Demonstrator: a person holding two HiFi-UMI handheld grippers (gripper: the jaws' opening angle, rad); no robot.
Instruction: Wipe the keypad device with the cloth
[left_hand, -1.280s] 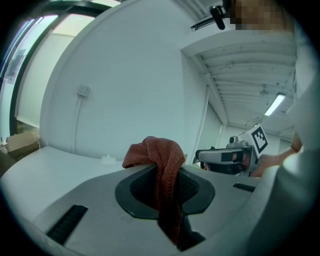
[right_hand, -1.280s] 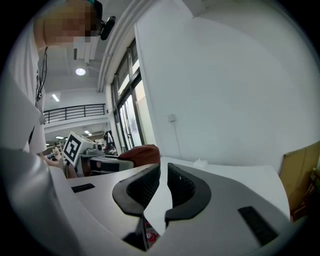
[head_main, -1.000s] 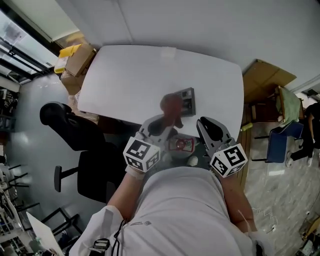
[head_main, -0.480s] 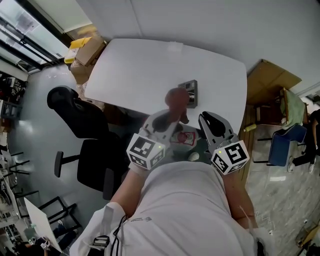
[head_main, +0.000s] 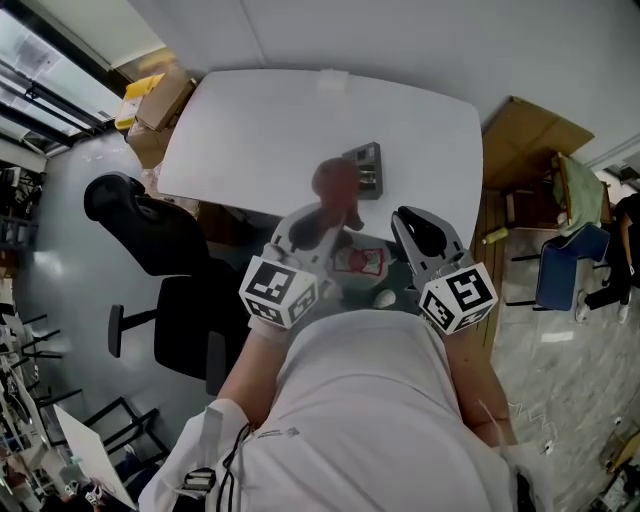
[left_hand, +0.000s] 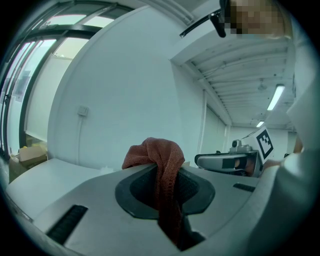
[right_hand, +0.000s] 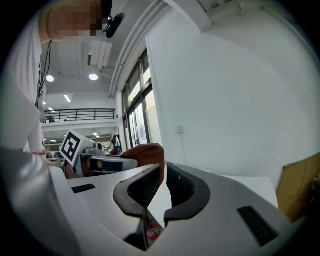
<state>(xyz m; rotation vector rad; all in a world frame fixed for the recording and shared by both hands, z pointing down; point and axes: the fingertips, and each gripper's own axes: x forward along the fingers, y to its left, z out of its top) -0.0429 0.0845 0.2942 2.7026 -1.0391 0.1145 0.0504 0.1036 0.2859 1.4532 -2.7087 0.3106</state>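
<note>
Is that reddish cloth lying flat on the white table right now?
No, the cloth is clamped between the fingers of the left gripper, with its top bunched above them.

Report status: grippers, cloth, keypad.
Left gripper shut on rust-brown woven cloth. Right gripper empty, jaws just closing, nearly together. Grey keypad device on white table, beside the cloth; contact unclear. Nothing in the way.
</note>
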